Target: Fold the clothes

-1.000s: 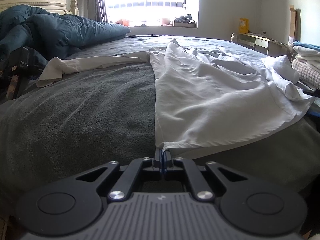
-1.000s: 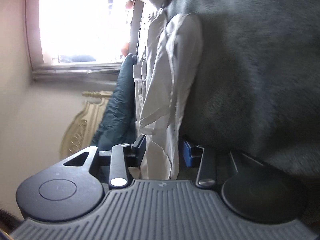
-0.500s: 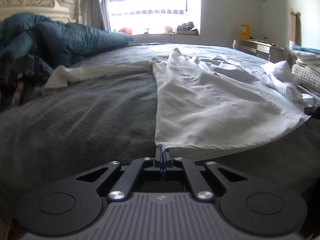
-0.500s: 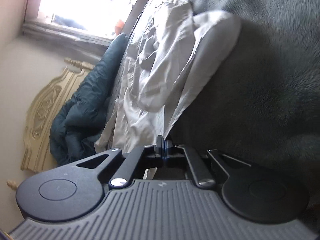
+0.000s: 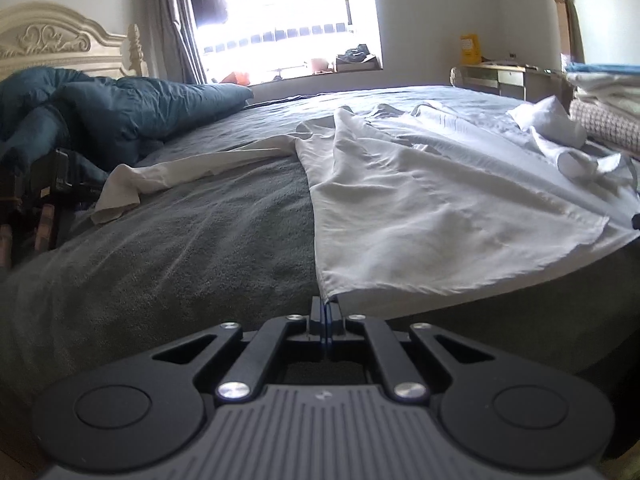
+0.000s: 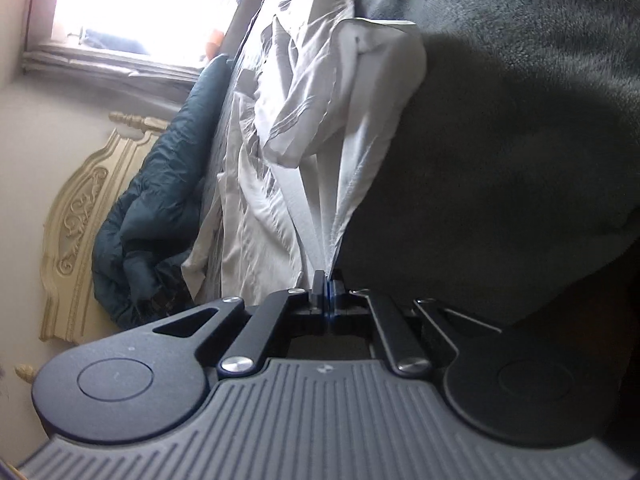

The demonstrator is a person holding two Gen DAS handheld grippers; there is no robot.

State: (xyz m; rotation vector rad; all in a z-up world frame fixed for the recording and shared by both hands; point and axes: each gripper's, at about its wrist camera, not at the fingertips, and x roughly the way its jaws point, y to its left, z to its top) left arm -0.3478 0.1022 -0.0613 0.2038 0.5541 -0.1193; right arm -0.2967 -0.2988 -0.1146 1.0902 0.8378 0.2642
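At nine o'clock in the left wrist view a blue duvet (image 5: 132, 112) is heaped by the headboard (image 5: 60, 40). The white shirt (image 5: 420, 208) is spread on the grey bedspread (image 5: 180, 248), one sleeve (image 5: 180, 176) trailing toward ten o'clock. Its near hem corner is pinched at six o'clock by the clenched left gripper (image 5: 325, 312). The right gripper (image 6: 326, 284) is likewise clamped on a hem corner. A thin pinch could be slipped under tension; uneven pulling could skew the fold.

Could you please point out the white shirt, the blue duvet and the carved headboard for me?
white shirt (image 5: 420, 208): left wrist view, main body panel.
blue duvet (image 5: 132, 112): left wrist view, bunched middle.
carved headboard (image 5: 56, 40): left wrist view, scrollwork.
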